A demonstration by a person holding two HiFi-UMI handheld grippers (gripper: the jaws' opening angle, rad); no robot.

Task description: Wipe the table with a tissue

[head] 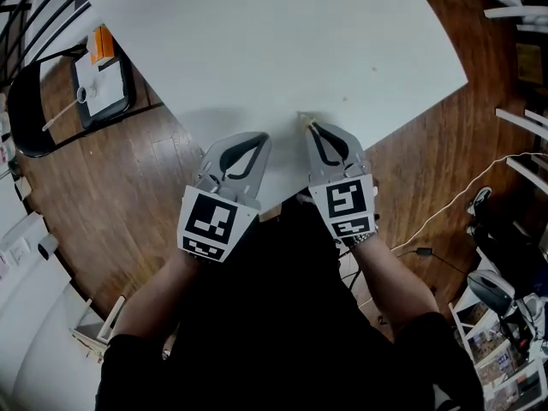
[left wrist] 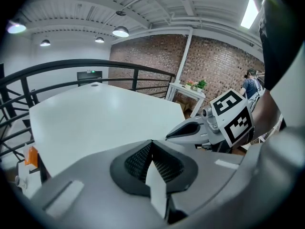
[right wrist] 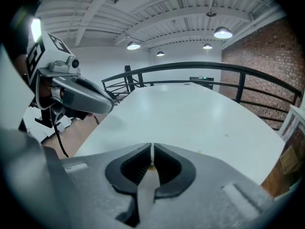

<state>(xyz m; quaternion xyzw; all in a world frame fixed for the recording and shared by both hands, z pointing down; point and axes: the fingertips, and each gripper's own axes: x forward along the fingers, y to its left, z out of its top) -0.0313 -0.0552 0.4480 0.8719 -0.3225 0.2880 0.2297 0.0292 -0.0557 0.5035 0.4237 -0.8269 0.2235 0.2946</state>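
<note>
Head view: a white tabletop (head: pixel 282 41) fills the far half, with wooden floor (head: pixel 111 204) around it. Both claws sit side by side at the near edge of the tabletop, pointing away from the person. The left claw (head: pixel 260 138) has its tips together. The right claw (head: pixel 310 128) is also closed, and a small cream scrap of tissue (head: pixel 303 119) sticks out at its tip, low over the tabletop near that edge. Far left, beside the tabletop, a black chair (head: pixel 30 114) carries a dark tray with a small orange box (head: pixel 102 44).

Left gripper view: the ribbed pads meet at the front. A pale strip shows in the slot behind them, and what it is cannot be told. The right claw hangs just beyond, to the right, over the white surface.

Right gripper view: the pads are pressed onto a thin pale sheet, the tissue, which runs down between them. A few tiny specks (right wrist: pixel 226 135) dot the tabletop farther right.
</note>
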